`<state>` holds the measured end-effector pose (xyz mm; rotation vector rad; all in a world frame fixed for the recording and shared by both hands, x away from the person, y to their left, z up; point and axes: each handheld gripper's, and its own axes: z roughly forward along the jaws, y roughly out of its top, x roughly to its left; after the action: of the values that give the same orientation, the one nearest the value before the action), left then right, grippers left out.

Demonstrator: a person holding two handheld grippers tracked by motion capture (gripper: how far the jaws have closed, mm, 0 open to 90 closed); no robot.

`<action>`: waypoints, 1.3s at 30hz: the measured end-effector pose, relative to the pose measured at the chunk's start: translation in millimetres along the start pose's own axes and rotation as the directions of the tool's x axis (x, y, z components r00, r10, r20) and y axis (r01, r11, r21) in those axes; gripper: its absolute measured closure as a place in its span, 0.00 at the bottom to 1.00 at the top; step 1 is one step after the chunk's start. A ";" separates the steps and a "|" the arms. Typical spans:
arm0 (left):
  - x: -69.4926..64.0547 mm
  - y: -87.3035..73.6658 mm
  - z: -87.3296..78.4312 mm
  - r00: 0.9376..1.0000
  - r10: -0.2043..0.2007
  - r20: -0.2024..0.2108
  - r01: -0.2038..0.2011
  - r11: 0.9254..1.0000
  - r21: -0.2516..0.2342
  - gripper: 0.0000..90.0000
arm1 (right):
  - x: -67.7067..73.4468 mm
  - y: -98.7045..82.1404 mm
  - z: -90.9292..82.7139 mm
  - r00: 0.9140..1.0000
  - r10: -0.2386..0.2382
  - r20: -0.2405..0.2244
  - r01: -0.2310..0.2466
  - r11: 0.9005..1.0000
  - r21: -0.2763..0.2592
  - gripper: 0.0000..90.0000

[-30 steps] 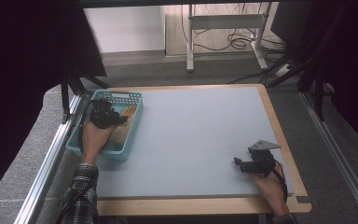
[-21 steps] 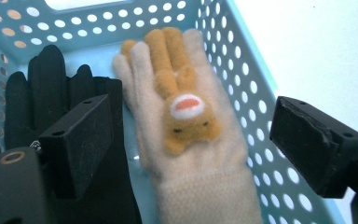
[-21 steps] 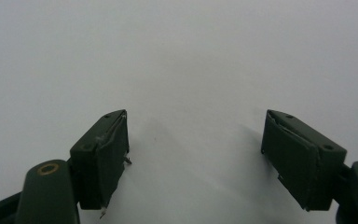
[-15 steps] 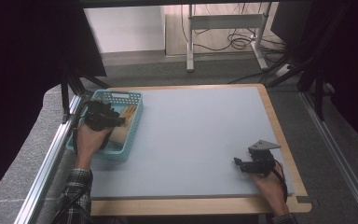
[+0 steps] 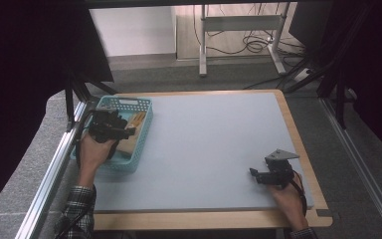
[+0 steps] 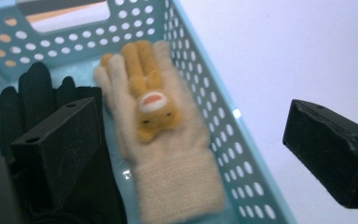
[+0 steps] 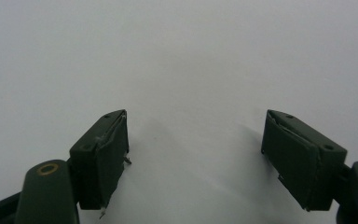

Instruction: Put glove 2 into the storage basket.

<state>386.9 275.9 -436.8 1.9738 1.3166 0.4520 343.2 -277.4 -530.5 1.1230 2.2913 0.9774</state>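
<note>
The grey tabletop (image 5: 214, 149) is lying wide and bare, and all the action is sitting at its left edge, where the turquoise basket (image 5: 142, 142) is parked. The left tool (image 5: 110, 125) is hovering over that basket with its jaws spread wide, holding nothing. In the left gripper view one jaw is hanging over the black glove (image 6: 37, 93) inside the basket while the other is hanging outside the perforated wall, over the tabletop.

That straddle is the thing to fix, I'd say. Closing from here would be biting the basket wall along with any fabric. The hand should be shifting inward so both jaws are dropping inside the rim.

The likely target is the cream glove (image 6: 168, 154), lying flat on the basket floor just beside the black one, cuff toward the camera and fingers toward the far wall. The ribbed cuff is looking like the best bite: thick, bunched, easy to pinch. The jaws should be coming down either side of it, pressing lightly into the floor, then closing.

The little orange plush animal (image 6: 154, 105) on the back of the glove is a tempting handle, but pulling there is risking a lopsided lift.

The right tool (image 5: 271, 175) is waiting near the tabletop's front right corner, jaws spread too and empty, well apart from everything.
</note>
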 end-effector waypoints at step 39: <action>-78.4 -1.9 16.7 0.979 0.145 0.143 -0.135 0.988 -0.076 0.01 | 0.0 0.2 0.0 1.000 0.000 0.002 0.000 1.000 0.000 0.24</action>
<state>363.3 199.4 -442.2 2.0114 1.0620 0.4017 343.4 -277.3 -530.3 1.1234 2.2901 0.9752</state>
